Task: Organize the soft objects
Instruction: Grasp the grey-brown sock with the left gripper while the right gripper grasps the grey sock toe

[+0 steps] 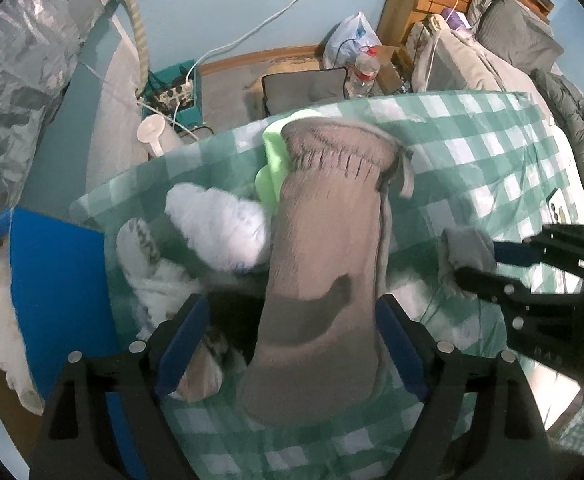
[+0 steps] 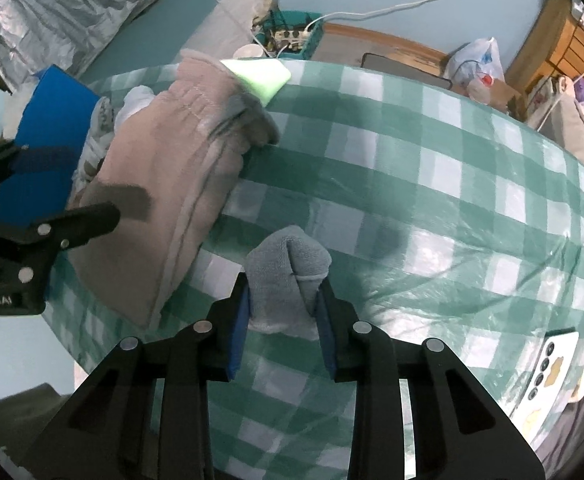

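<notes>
Blue box [image 1: 58, 280] stands at 9 o'clock off the table's left edge, apparently the bin for sorted items. Beside it, white plush [image 1: 220, 232] and a patterned sock [image 1: 138, 240] lie heaped on the checked cloth [image 1: 472, 148]. Left gripper [image 1: 288, 340]: tongs apart, straddling the tan mitten [image 1: 328, 264], which lies flat pointing to 12 o'clock over a green sponge [image 1: 274, 152]; no grip made, judged ready for a pinch. Right gripper [image 2: 282, 308]: tongs clamped on a grey cloth [image 2: 288, 276], bunched upward, just clear of the mitten at 10 o'clock. Phone [image 2: 554, 364] rests at 4 o'clock, away from the work.
</notes>
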Motion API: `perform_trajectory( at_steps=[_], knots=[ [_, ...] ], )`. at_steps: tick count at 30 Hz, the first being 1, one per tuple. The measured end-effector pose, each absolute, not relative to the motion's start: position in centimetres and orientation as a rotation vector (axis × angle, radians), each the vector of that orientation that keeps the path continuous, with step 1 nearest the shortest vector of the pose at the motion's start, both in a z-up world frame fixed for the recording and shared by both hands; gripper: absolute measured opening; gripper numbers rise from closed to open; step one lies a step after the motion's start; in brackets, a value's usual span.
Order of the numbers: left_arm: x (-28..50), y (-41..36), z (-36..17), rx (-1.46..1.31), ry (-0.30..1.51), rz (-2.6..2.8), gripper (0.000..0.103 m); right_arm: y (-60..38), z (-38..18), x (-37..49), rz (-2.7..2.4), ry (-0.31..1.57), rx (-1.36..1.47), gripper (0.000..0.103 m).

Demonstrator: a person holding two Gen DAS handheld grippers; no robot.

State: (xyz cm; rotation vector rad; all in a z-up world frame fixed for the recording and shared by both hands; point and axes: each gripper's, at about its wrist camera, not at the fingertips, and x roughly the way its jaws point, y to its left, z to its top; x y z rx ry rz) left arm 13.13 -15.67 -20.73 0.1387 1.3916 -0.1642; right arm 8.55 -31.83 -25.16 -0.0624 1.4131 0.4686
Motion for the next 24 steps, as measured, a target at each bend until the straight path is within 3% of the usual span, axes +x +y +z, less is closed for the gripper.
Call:
perform_trajectory(
  at_steps=[14, 15, 19, 24],
  knots=[
    [15.6, -17.5, -22.9, 0.148, 1.449, -0.222, 0.085, -33.8, -25.0, 8.7, 0.430, 1.410, -0.027, 0.030],
    [15.7, -17.6, -23.0, 0.139, 1.456, -0.226, 0.079, -34.0, -25.0, 8.8, 0.428, 1.409, -0.026, 0.030],
    [15.8, -17.4, -23.3, 0.144, 1.469, -0.202, 0.037, -34.3, -24.9, 8.8, 0.427, 1.402, -0.020, 0.030],
    [15.3, -16.8, -22.8, 0.102, 1.451, -0.211, 0.020, -34.4, -24.9, 8.8, 0.426, 1.405, -0.023, 0.030]
  ],
)
